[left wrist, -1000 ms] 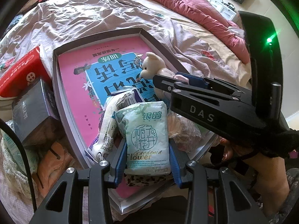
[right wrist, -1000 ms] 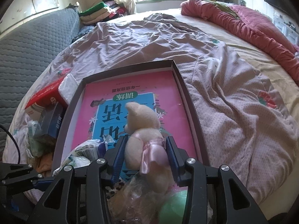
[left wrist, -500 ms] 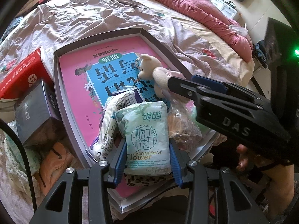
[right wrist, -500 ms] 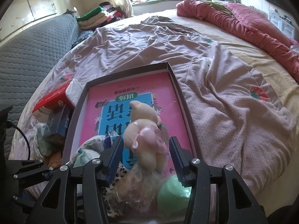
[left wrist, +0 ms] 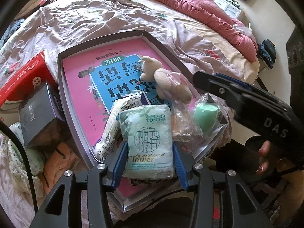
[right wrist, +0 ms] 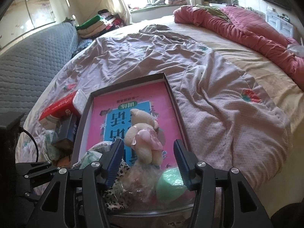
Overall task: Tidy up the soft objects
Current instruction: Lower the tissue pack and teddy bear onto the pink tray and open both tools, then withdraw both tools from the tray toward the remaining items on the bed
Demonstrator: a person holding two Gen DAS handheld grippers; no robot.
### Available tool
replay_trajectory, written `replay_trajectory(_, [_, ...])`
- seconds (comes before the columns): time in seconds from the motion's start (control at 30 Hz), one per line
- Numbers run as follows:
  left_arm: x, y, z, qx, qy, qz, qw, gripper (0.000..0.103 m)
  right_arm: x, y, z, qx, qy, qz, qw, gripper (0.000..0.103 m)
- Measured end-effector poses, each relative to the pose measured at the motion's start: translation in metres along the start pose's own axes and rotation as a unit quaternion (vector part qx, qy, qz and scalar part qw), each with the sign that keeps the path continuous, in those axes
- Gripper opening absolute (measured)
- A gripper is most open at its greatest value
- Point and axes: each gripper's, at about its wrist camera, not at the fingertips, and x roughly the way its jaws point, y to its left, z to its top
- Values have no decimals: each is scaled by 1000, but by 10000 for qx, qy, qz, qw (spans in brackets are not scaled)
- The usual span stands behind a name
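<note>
A dark shallow box [left wrist: 60, 79] with a pink and blue book inside lies on the bed. My left gripper [left wrist: 149, 152] is shut on a pale green "Gardenia Flower" tissue pack [left wrist: 148, 136] at the box's near end. A cream plush bear in a pink dress [left wrist: 165, 81] lies in the box on the book. My right gripper [right wrist: 148, 152] is open, its jaws standing apart on either side of the bear [right wrist: 142, 136] without touching it. A clear bag [right wrist: 136, 182] and a green ball [right wrist: 171, 186] lie in the box just below it.
A red box [left wrist: 24, 77] and a dark grey box [left wrist: 38, 114] sit left of the tray, with orange and pale cloths [left wrist: 55, 161] below them. A white snack pack [left wrist: 112, 121] lies by the tissue pack. A pink quilt [right wrist: 247, 30] lies at the bed's far right.
My right gripper has opened, let go of the plush bear and drawn back from it. The bear now lies in the box. My left gripper still holds the tissue pack.
</note>
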Motion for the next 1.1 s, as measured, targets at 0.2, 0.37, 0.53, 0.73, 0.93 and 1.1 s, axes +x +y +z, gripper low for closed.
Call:
replay_trajectory(0.2, [4, 1, 0, -26, 36, 64, 10000, 53, -11, -4, 2, 67, -99, 6, 9999, 56])
replay_trajectory(0.37, [3, 2, 2, -107, 5, 63, 9999, 63, -17, -8, 2, 119, -132, 8, 9998, 57])
replay_trajectory(0.53, [1, 7, 1, -212, -20, 61, 9998, 63, -24, -11, 3, 196, -213, -2, 9996, 59])
replay_trajectory(0.73, [-15, 5, -1, -190, -252, 91, 9995, 65, -30, -10, 5, 186, -246, -42, 9995, 60])
replay_trajectory(0.93, [-41, 0, -2, -6, -703, 588, 9958, 71, -37, -2, 9, 112, -384, -97, 9992, 65])
replay_trajectory(1.1, [-64, 1, -2, 52, -971, 846, 9917, 76, -47, 6, 12, -5, -517, -154, 9985, 73])
